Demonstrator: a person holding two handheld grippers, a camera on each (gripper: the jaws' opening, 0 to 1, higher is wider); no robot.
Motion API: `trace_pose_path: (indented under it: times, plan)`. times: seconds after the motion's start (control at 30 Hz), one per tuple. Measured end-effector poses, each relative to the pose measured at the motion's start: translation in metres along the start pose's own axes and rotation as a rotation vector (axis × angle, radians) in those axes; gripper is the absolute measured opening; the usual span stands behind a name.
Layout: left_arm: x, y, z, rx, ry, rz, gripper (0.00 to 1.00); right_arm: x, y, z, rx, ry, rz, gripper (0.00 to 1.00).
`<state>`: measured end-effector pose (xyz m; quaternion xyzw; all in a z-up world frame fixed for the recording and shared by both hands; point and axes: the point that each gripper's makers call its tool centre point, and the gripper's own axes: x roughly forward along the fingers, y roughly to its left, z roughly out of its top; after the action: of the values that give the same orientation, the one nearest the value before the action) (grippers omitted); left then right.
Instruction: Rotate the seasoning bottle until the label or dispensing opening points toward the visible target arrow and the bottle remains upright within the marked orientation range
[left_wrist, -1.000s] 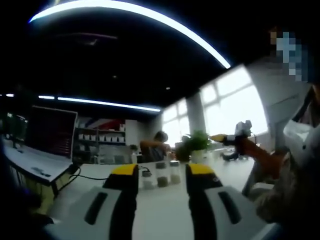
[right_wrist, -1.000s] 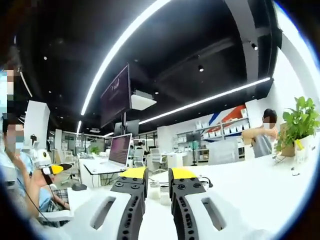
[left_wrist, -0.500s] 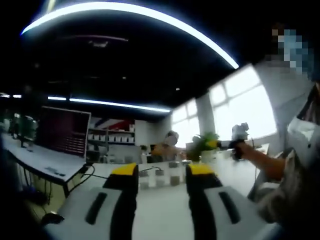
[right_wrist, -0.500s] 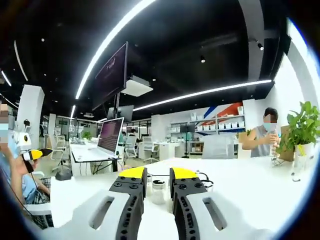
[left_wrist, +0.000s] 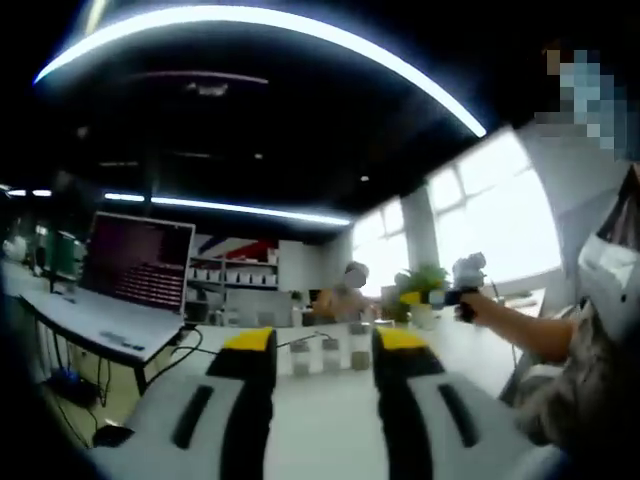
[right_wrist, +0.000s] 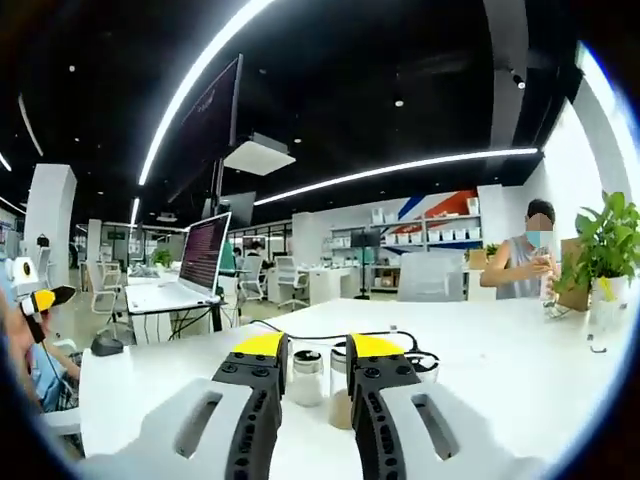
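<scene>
Three small seasoning bottles stand in a row on the white table (left_wrist: 320, 420): one (left_wrist: 300, 357), a second (left_wrist: 330, 352) and a third (left_wrist: 358, 350), all seen ahead through the gap of my left gripper (left_wrist: 325, 345). It is open and holds nothing. The right gripper (left_wrist: 450, 293) shows off to the right, held up in a person's hand. In the right gripper view, my right gripper (right_wrist: 317, 350) is open, with a clear bottle (right_wrist: 305, 376) and a brown-filled bottle (right_wrist: 340, 395) just beyond its yellow tips. Far left hangs the left gripper (right_wrist: 38, 298).
An open laptop (left_wrist: 140, 268) (right_wrist: 205, 255) sits on a desk to the left. A black cable (right_wrist: 320, 335) runs across the table behind the bottles. A potted plant (right_wrist: 605, 250) and a seated person (right_wrist: 530, 262) are at the far right.
Both cameras have moved closer to the table, so the bottles look larger between the right jaws. In the left gripper view the scene has shifted right and the right gripper sits lower.
</scene>
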<state>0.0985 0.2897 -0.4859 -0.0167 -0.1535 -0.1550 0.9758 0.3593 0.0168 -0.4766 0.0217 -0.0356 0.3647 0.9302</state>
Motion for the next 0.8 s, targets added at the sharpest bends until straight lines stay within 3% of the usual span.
trace_pose_path:
  times: [0.07,0.17,0.27,0.53,0.6,0.8]
  plan:
    - [-0.001,0.002,0.0,-0.004,-0.004,0.004,0.4,0.006,0.0,-0.005,-0.013,0.011,-0.009,0.22]
    - [-0.002,0.004,0.0,-0.004,-0.003,0.009,0.4,0.015,0.002,-0.012,0.042,0.022,0.012,0.22]
    - [-0.002,0.005,0.0,-0.006,-0.004,0.008,0.4,0.022,0.004,-0.015,-0.008,0.034,-0.018,0.22]
    - [-0.002,0.006,-0.001,-0.009,0.0,0.007,0.4,0.037,0.008,-0.025,-0.009,0.043,-0.038,0.25]
    - [-0.001,0.006,-0.001,-0.008,0.002,0.007,0.4,0.044,0.002,-0.029,-0.038,0.053,-0.06,0.26]
    - [-0.001,0.004,0.0,-0.008,-0.001,0.006,0.4,0.055,-0.01,-0.038,0.015,0.052,-0.089,0.28]
